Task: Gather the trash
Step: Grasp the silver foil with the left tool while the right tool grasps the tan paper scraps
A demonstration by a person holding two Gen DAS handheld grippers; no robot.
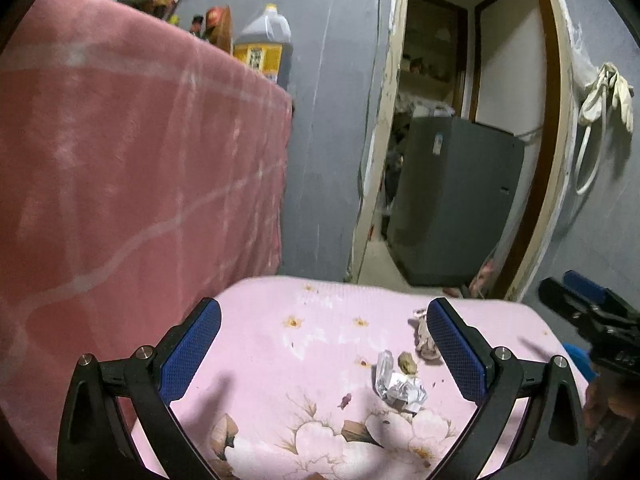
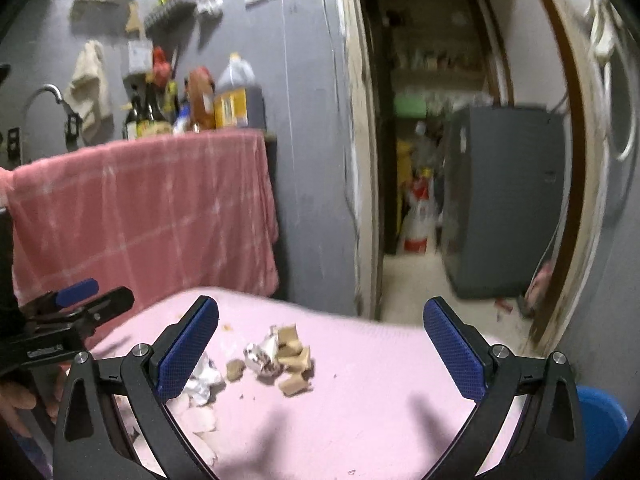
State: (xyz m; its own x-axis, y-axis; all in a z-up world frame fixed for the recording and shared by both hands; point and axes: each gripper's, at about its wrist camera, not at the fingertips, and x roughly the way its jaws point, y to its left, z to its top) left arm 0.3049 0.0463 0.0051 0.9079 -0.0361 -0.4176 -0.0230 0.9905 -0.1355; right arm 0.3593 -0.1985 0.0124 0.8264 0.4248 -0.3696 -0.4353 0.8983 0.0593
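Trash lies on a pink flowered table cover. In the left wrist view I see a crumpled silver-white wrapper, a small brown lump and a crumpled scrap by the right finger. My left gripper is open and empty above the cover, left of the wrapper. In the right wrist view the wrapper, brown lump and a pile of brown cardboard bits with white paper lie on the cover. My right gripper is open and empty above them. Each gripper shows at the other view's edge.
A pink towel hangs over a counter at the left, with bottles and an oil jug on top. A doorway leads to a grey fridge. A blue bin stands at the table's right side.
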